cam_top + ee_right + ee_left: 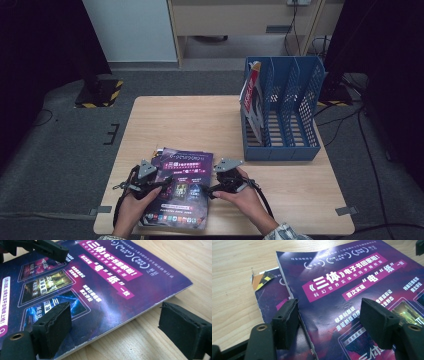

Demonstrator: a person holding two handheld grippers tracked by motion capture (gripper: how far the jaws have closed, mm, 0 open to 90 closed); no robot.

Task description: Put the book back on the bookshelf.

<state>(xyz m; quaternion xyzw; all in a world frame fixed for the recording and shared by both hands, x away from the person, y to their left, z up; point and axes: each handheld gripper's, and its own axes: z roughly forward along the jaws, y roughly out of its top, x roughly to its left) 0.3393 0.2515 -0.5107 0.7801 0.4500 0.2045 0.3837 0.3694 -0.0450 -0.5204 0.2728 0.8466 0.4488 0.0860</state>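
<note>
Two hands enter from the bottom edge of the high view, each holding a black two-jaw gripper over a glossy purple magazine with white and pink Chinese lettering (181, 187), which lies flat near the lower middle of a pale wooden table (280, 175).

At lower left of that view, the left gripper (161, 181) rests at the magazine's left edge. Its own view shows the jaws standing apart over the cover: the left pad (286, 322) sits just at the magazine's edge, the right pad (378, 321) above the printed cover. Nothing is clamped between them. Beneath the top magazine, a second purple magazine (270, 297) pokes out toward the left of that view.

Just right of centre in the high view, the right gripper (209, 190) sits at the magazine's right edge. In its own view the jaws stand wide apart, straddling that edge: one pad (53, 327) over the cover at lower left, the other (183, 328) over bare wood at lower right. They grip nothing.

Toward the upper right of the high view stands a blue perforated plastic file rack (295, 95), well apart from the magazine, with a red-and-white booklet (251, 92) upright in its leftmost slot.
</note>
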